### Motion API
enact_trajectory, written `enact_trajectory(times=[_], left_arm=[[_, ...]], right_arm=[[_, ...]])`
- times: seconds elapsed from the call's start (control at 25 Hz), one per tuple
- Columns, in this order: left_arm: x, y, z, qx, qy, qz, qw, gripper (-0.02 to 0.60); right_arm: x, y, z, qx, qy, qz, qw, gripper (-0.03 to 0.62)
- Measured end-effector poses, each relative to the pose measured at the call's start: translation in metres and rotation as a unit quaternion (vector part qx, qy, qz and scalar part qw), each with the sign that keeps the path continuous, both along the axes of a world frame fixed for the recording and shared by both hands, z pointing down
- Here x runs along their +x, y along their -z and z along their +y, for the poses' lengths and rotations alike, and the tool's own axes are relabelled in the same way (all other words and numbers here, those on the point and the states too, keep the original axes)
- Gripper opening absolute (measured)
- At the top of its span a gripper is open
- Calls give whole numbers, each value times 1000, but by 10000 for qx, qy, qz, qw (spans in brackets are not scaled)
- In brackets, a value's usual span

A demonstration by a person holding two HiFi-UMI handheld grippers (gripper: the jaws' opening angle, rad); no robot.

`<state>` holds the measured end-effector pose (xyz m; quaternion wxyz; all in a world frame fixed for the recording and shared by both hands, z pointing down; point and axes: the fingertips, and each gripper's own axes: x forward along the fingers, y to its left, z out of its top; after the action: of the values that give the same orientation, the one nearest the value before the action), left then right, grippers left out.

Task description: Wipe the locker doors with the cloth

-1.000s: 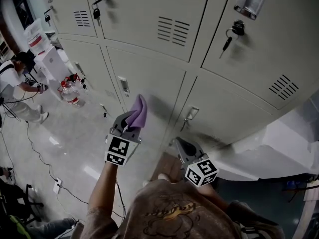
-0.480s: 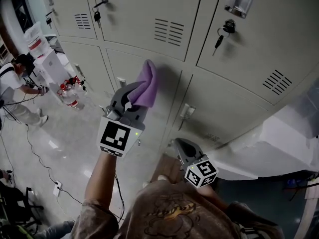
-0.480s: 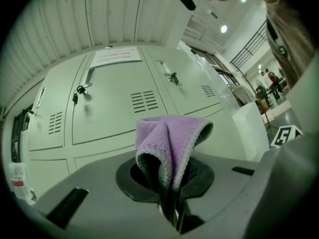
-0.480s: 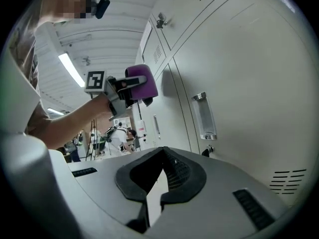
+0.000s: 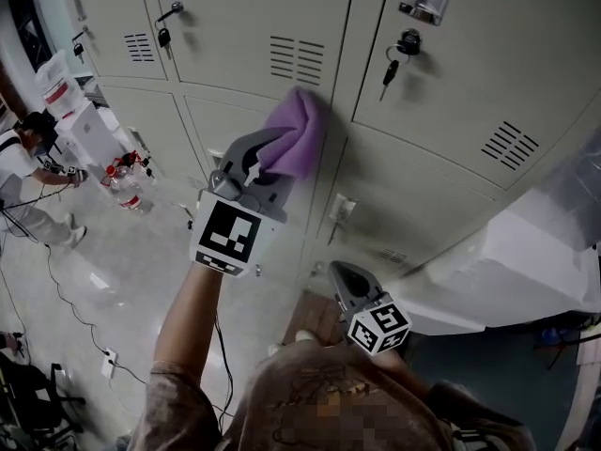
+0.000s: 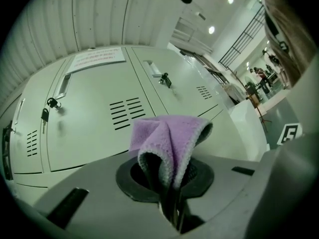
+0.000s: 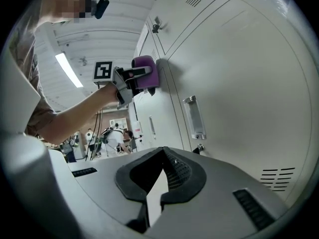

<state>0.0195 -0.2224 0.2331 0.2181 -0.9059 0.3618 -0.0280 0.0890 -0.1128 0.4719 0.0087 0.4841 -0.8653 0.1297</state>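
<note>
- Left gripper (image 6: pixel 172 190) fingers (image 6: pixel 104 193) are pressed together on the purple cloth (image 6: pixel 167 138), pinching its folded lower edge. Right gripper (image 7: pixel 152 198) fingers stand a narrow gap apart with nothing between them, held low and well apart from the cloth.
- Locker doors (image 5: pixel 235 26): the grey bank fills the top of the head view. The vented upper door (image 5: pixel 244 7) is the one being addressed, with another door below it and one to its right.
- Step, as I judge it: a wiping stroke on that upper door. The cloth is up against its bottom right corner, right by the vertical seam. The right gripper view shows it touching the metal there.
- The next move calls for keeping the cloth pressed flat and sweeping it along the door's bottom edge or up its right edge. The pinch must stay firm so the cloth doesn't drag out.
- Cloth vs fingers: it's bunched and sticks out past the fingertips. The loose fold leads, so the cloth meets the door and the fingers appear to sit just behind, off the metal.
- Key (image 5: pixel 385 69): it hangs from the lock on the right-hand door, near the cloth. That's a snag risk if the stroke crosses the seam.
</note>
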Motion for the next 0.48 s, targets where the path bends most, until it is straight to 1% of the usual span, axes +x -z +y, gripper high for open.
enact_trajectory(times=[0.16,0.48], left_arm=[[12,-2,-8,-24,-42,-113,9999,40],[17,-9,-11,-67,-198,27,9998,40]], right_arm=[[5,0,-1,-5,-46,-14,10000,-3],[10,-4,-6,-58,-44,-57,10000,-3]])
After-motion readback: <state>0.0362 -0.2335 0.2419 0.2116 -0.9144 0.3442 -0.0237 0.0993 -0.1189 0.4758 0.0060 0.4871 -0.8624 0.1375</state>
